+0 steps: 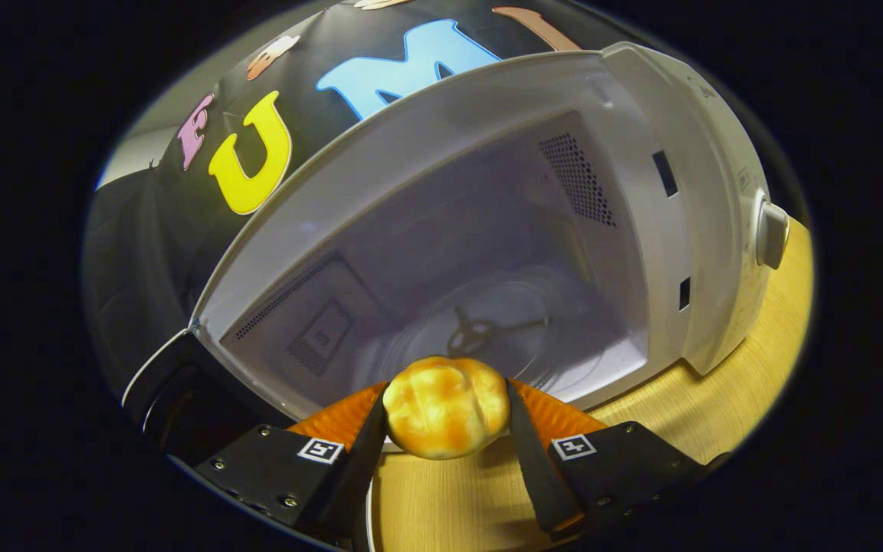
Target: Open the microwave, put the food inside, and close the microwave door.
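A golden-brown bread roll [445, 406] sits between my two fingers, and my gripper [446, 410] is shut on it, one finger pressing each side. Just ahead stands the white microwave [706, 230] with its cavity wide open. The glass turntable [503, 333] lies on the cavity floor beyond the roll. The roll hangs at the cavity's front lip, above the wooden table. The microwave's dark door [173, 391] is swung out to the left of my fingers.
A round knob [771, 234] sticks out of the microwave's control panel to the right of the cavity. The wooden table [725, 406] runs under and to the right of the microwave. Vent holes [579, 180] mark the cavity's right wall.
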`<state>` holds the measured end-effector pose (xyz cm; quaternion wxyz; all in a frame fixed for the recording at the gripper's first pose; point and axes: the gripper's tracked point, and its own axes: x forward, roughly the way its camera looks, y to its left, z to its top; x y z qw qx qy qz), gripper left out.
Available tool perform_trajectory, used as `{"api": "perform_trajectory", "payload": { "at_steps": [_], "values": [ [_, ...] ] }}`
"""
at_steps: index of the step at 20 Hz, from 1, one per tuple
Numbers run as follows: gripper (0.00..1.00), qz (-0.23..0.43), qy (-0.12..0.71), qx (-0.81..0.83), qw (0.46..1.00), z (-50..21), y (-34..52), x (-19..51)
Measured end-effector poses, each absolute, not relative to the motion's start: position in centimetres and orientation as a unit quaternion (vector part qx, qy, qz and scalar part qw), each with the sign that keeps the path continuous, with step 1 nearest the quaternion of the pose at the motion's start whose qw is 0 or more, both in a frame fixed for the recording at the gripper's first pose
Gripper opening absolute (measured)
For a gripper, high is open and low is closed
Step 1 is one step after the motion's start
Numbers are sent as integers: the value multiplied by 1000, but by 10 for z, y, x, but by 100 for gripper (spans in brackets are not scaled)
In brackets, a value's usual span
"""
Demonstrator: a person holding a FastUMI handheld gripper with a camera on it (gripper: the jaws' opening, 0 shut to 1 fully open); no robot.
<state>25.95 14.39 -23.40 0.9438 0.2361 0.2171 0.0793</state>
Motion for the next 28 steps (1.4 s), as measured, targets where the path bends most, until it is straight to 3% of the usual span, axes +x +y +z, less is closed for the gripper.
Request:
{"api": "perform_trajectory", "payload": {
  "at_steps": [4, 7, 11, 28],
  "values": [
    [83, 70, 211, 223, 949, -242, 147, 269],
    [93, 59, 206, 212, 954, -242, 149, 273],
    [95, 56, 202, 191, 959, -242, 149, 271],
    [95, 43, 155, 108, 981, -236, 145, 279]
  ]
}}
